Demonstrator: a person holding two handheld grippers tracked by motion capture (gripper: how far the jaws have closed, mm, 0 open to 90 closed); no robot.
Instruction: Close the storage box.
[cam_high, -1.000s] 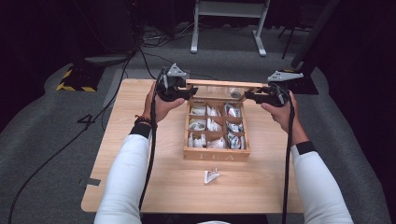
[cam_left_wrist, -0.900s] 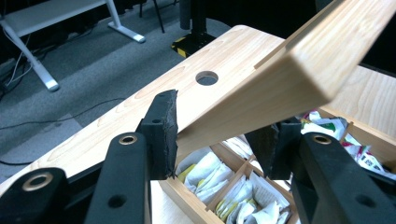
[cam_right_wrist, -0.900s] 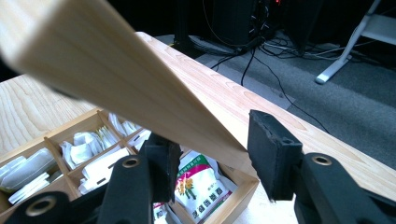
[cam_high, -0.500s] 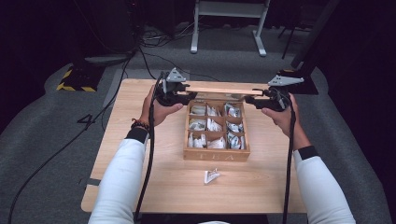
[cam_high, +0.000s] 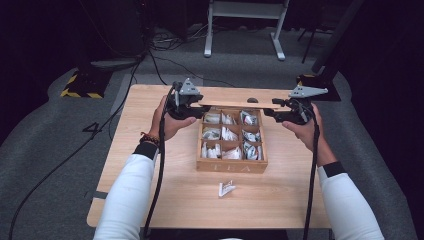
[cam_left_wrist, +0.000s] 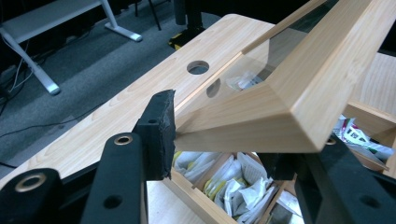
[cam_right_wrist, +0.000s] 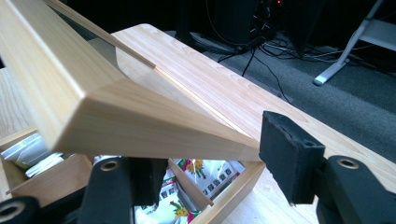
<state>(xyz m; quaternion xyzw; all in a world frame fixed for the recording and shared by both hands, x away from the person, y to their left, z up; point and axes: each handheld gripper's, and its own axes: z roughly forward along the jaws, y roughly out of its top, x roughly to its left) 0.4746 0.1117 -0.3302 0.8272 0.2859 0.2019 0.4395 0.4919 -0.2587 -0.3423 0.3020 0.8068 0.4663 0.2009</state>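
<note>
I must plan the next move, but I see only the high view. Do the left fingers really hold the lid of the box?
Observer: Yes. In the left gripper view, the left gripper pinches a corner of the wooden lid between its fingers.
Operator: And the right side?
Observer: In the right gripper view, the right gripper pinches the other corner the same way.
Operator: Is the lid solid wood?
Observer: No. Its wooden frame holds a clear pane.

White sleeves (cam_high: 130, 185) end in black cuffs; a beaded bracelet (cam_high: 149, 138) sits behind the left gripper (cam_high: 186, 104). Black grippers carry grey plates, trailing cables.
</note>
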